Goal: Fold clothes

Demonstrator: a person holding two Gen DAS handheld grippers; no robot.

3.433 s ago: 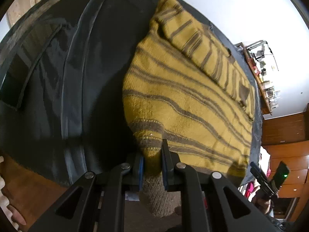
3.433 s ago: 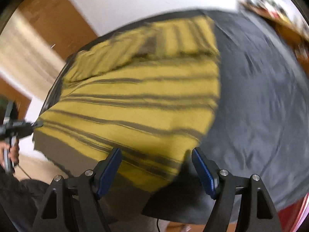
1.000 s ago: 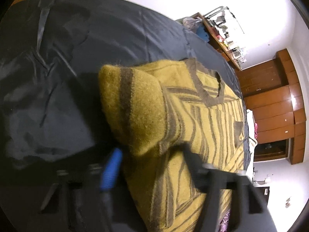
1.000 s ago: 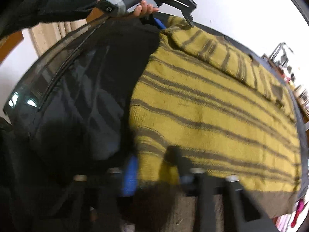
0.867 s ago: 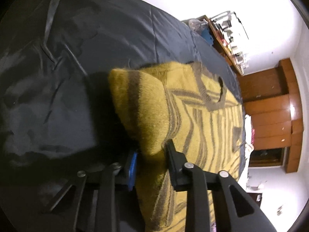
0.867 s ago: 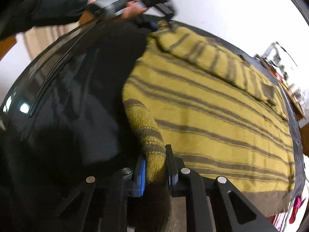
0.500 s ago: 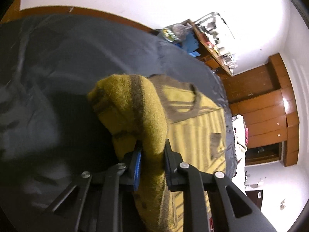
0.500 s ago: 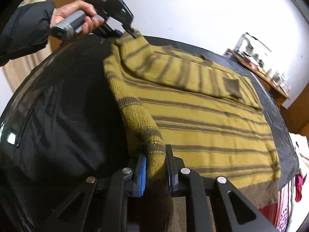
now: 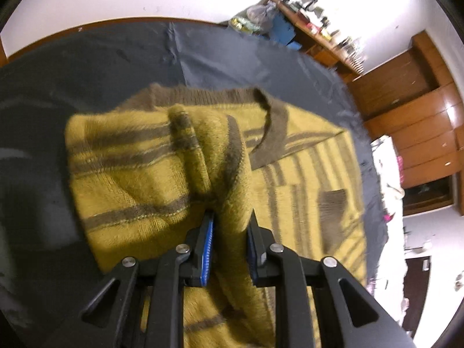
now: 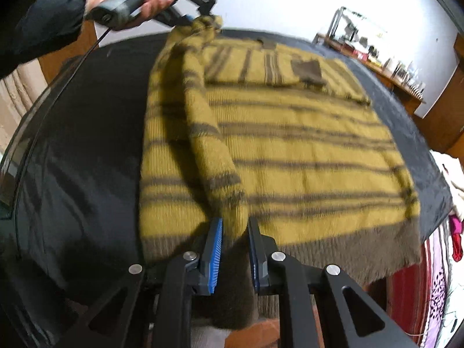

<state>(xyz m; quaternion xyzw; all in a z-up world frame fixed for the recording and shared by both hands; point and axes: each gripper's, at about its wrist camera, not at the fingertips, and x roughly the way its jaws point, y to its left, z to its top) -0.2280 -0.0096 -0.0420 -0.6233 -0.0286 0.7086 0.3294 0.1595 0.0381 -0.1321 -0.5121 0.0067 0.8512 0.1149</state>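
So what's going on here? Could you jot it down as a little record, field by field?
garment: yellow sweater with brown stripes, brown hem and collar
surface: dark sheet over a bed or table
left gripper: jaws shut on the shoulder end of the sweater's side edge, near the collar
right gripper: jaws shut on the hem end of the same edge
fold state: that edge is lifted and rolled over onto the body, the rest lies flat
background: wooden cabinets and a cluttered shelf

Dark sheet (image 9: 87,66) over bed; cluttered shelf (image 9: 316,29) along white wall; wooden wardrobe (image 9: 417,121).
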